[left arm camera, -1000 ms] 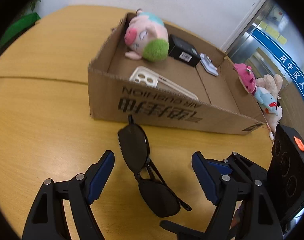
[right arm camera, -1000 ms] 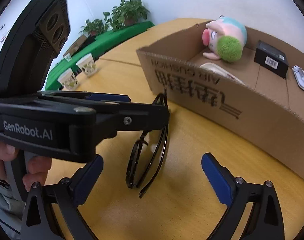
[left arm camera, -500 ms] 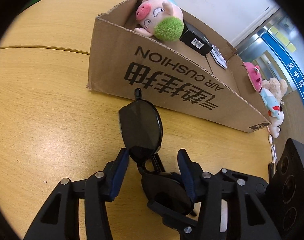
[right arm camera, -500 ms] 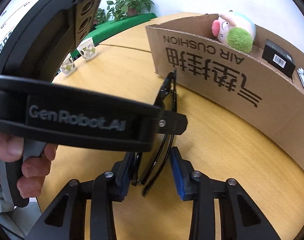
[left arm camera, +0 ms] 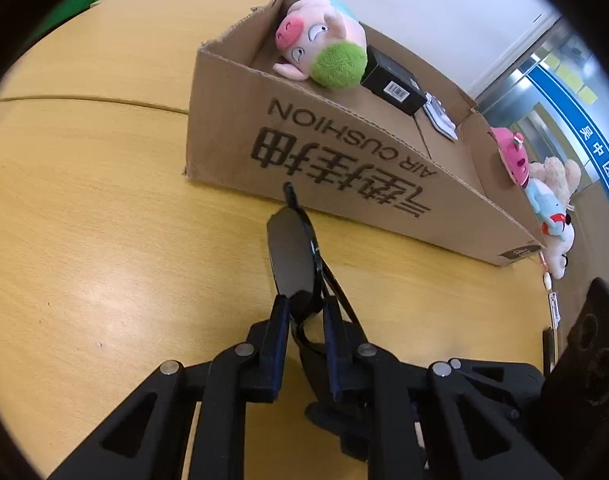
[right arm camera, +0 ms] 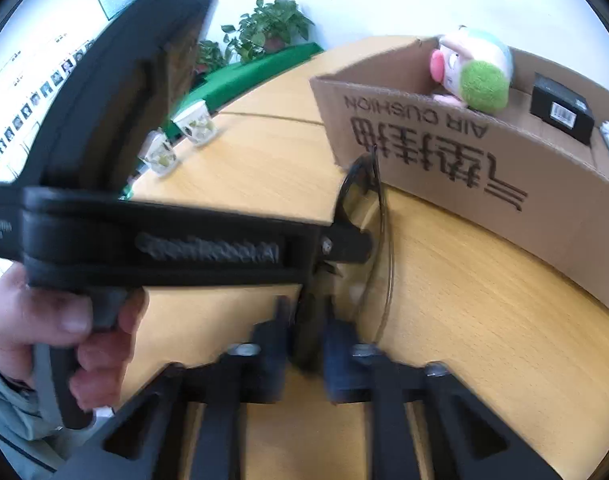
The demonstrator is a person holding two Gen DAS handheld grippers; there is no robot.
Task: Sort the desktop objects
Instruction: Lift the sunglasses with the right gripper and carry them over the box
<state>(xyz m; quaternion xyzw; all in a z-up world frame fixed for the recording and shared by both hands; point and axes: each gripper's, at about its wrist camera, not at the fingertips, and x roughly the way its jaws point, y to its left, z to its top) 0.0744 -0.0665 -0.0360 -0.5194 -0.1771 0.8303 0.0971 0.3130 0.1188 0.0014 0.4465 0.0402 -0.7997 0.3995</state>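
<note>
Two grippers pinch one thing — the dark-lensed, thin black-framed sunglasses (left arm camera: 292,256). The left gripper (left arm camera: 304,316) has just been closing and now presses on the frame near the bridge; the right gripper (right arm camera: 306,320) has likewise closed onto the nearer lens end, though that view is blurred. The sunglasses stand on edge just in front of the open brown cardboard box (left arm camera: 344,160) on the yellow wooden table (left arm camera: 104,220), their long axis running away from both grippers toward the box wall — so the likely lift goes up and forward over that wall.
</note>
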